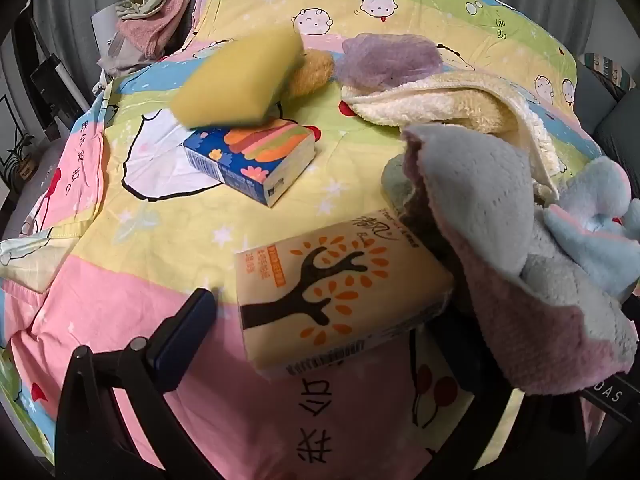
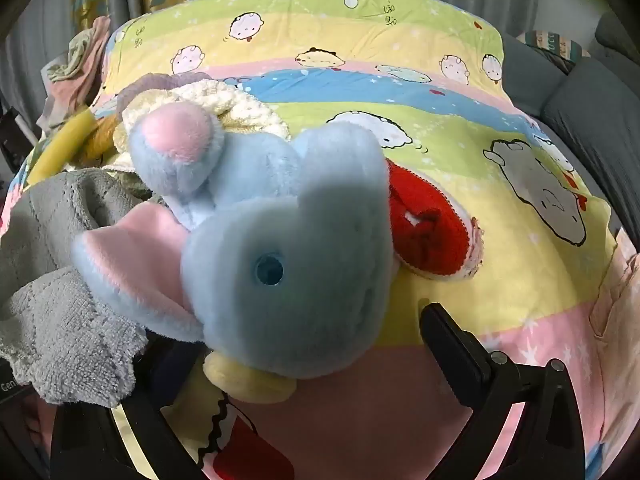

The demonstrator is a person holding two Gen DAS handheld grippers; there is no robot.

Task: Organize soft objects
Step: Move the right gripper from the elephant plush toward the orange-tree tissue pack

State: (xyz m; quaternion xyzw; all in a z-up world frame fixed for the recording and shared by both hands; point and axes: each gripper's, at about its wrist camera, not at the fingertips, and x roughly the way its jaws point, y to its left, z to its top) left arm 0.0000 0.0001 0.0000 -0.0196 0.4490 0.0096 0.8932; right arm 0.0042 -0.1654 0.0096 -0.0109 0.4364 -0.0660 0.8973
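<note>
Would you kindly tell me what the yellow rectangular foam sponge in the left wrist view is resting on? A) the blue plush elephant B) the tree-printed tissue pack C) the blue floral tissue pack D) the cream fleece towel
C: the yellow rectangular foam sponge leans with its lower edge on the blue floral tissue pack, well apart from the tree-printed tissue pack.

Sponge [image 1: 240,80] on pack [image 1: 252,160] — behind towel [image 1: 500,260]
</note>
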